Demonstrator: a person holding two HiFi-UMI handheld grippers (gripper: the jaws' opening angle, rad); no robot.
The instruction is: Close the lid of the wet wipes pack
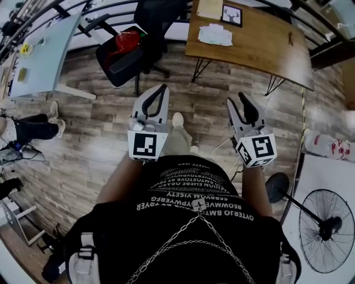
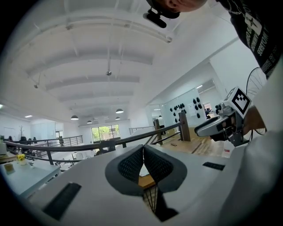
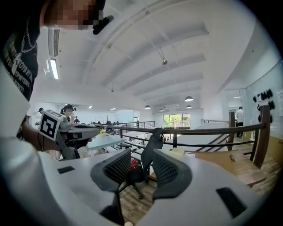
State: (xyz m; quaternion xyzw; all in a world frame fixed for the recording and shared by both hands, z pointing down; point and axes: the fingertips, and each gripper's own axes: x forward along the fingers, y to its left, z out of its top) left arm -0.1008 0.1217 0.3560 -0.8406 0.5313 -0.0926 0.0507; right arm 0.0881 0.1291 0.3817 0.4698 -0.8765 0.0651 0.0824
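Head view: the wet wipes pack [image 1: 215,34] lies flat on a brown wooden bench [image 1: 260,50] at about 12 o'clock in the frame, near the bench's 9 o'clock edge. It is well apart from both claws. Its long axis runs roughly from 9 to 3 o'clock. The pack is white, with a soft, slightly crumpled surface. At this range the lid cannot be made out, nor which way it faces.

At 12 o'clock from the pack are a pale sheet [image 1: 209,8] and a small dark-framed picture [image 1: 232,15]. The bench top shows wood grain and rounded corners, and it stands on thin black metal legs. The floor [image 1: 83,150] is grey-brown plank.

Left claw [image 1: 163,87]: white plastic body with dark ribbed pads. The left gripper view shows the tips meeting in a closed seam with nothing between them. The pack lies toward 1 o'clock from it.

Right claw [image 1: 237,100]: same build. The right gripper view shows the pads partly apart with a clear gap, and nothing is held. Only the distant black office chair [image 1: 138,44] is seen through the gap. The pack lies toward 11 o'clock from it.

Both claws point level, out over the floor toward the bench. A standing fan [image 1: 327,224] is at 4 o'clock.
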